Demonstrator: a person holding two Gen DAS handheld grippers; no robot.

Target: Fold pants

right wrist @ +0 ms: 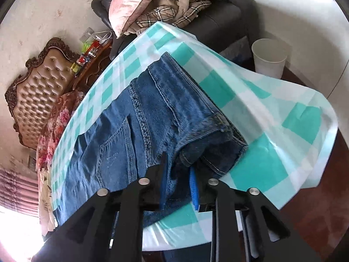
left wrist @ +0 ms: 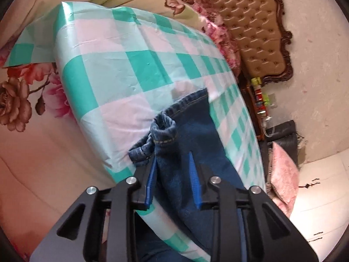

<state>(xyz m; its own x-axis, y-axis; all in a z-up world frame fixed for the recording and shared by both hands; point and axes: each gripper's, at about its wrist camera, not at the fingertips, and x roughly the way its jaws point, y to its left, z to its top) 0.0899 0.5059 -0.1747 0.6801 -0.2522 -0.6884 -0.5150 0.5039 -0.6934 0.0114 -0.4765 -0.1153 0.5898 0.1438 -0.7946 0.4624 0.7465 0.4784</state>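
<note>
Left-wrist view: the left tongs (left wrist: 172, 163) stand slightly apart with dark denim bunched between their blue pads (left wrist: 194, 179). The cloth fills the gap, but whether the pads press on it I cannot tell for sure; the left pad lies against the fabric, the right pad shows a thin gap at its tip. The denim is a leg end of the jeans (left wrist: 185, 131), its stitched hem crumpled just beyond the fingertips. The jeans lie on a teal-and-white checked tablecloth (left wrist: 130, 65) that covers the bench. Beyond the cloth are a floral bedspread (left wrist: 21, 100), a tufted tan headboard (left wrist: 250, 32) with a carved dark frame, and a pink cushion (left wrist: 283, 170) near the wall.

Right-wrist view: the right tongs (right wrist: 178, 170) are likewise a little apart, astride a thick fold of the jeans (right wrist: 152, 109) at the near edge of the bench; denim sits between the pads, and the right pad looks just clear of it. The jeans are spread along the checked tablecloth (right wrist: 261, 113), a back pocket and double-stitched seams facing up, the waistband end rolled open beside the fingertips. Behind are a dark sofa (right wrist: 229, 11) heaped with a plaid blanket (right wrist: 174, 6), and a white bin (right wrist: 269, 56).
</note>
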